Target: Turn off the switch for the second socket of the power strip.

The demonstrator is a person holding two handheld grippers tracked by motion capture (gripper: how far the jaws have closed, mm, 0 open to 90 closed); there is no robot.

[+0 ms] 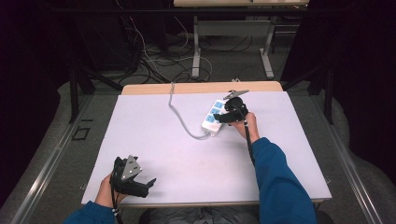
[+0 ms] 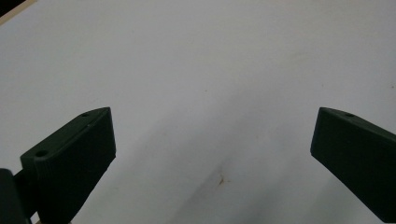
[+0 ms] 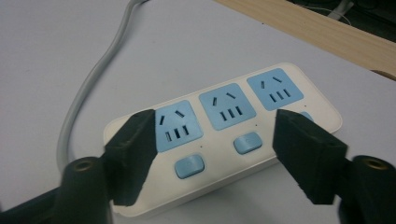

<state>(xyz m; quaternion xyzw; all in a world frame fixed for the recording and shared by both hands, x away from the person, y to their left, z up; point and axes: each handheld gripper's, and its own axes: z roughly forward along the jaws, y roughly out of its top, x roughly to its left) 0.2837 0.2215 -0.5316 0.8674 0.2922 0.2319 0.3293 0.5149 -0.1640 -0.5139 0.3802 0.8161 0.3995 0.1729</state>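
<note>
A white power strip with three blue sockets and blue switches lies on the white table sheet, right of centre toward the back. Its grey cable curls off over the far edge. My right gripper hovers right over the strip, open, its jaws standing apart above the strip's top face with nothing between them. My left gripper rests near the front left corner of the table, open and empty, its jaws wide over bare sheet.
A wooden table edge runs along the back of the sheet. Behind it, on the floor, stand metal table legs and tangled cables. A small brown stain marks the sheet near the left gripper.
</note>
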